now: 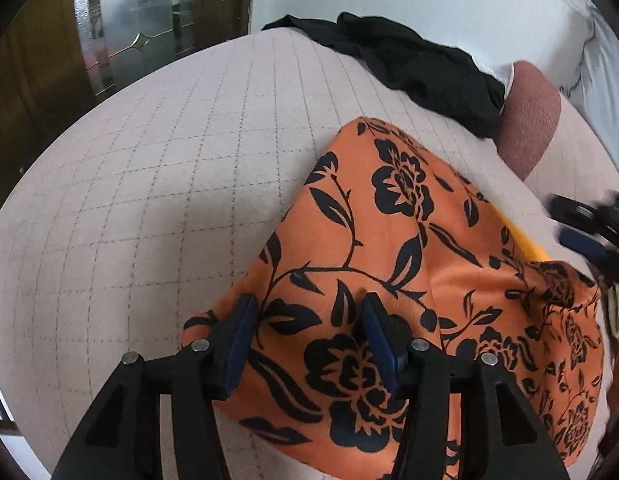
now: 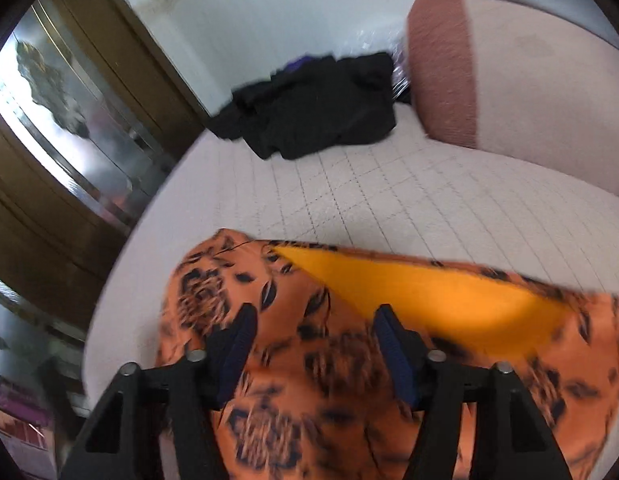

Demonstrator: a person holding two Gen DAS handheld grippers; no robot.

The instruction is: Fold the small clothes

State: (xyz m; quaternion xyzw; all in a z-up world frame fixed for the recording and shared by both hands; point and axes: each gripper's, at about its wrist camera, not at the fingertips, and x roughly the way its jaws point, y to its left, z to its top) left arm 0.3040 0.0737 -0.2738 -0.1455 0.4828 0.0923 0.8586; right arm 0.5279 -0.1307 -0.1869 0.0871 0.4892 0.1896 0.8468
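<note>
A: What is lying in front of us?

B: An orange garment (image 1: 389,280) with black flowers is lying on the quilted pale bed cover (image 1: 149,200). A plain yellow-orange strip (image 2: 429,296), its inner side, is showing along the far edge in the right wrist view.

A: Is anything gripping it?

B: No. The left gripper (image 1: 309,320) is hanging over the cloth with its jaws apart, and nothing is being pinched between the blue pads (image 1: 241,336). The right gripper (image 2: 313,332) is likewise standing released above the cloth, with only the flat fabric showing in the gap. That view is smearing with blur, so I cannot tell whether its tips are touching the cloth.

A: And around it?

B: A heap of black clothes (image 1: 409,64) is sitting farther back on the bed, well apart from the orange piece. Just beside the heap a pink and pale pillow (image 2: 445,68) is resting. Off the bed's left edge, a brown door with a glass panel (image 1: 149,12) is standing.
</note>
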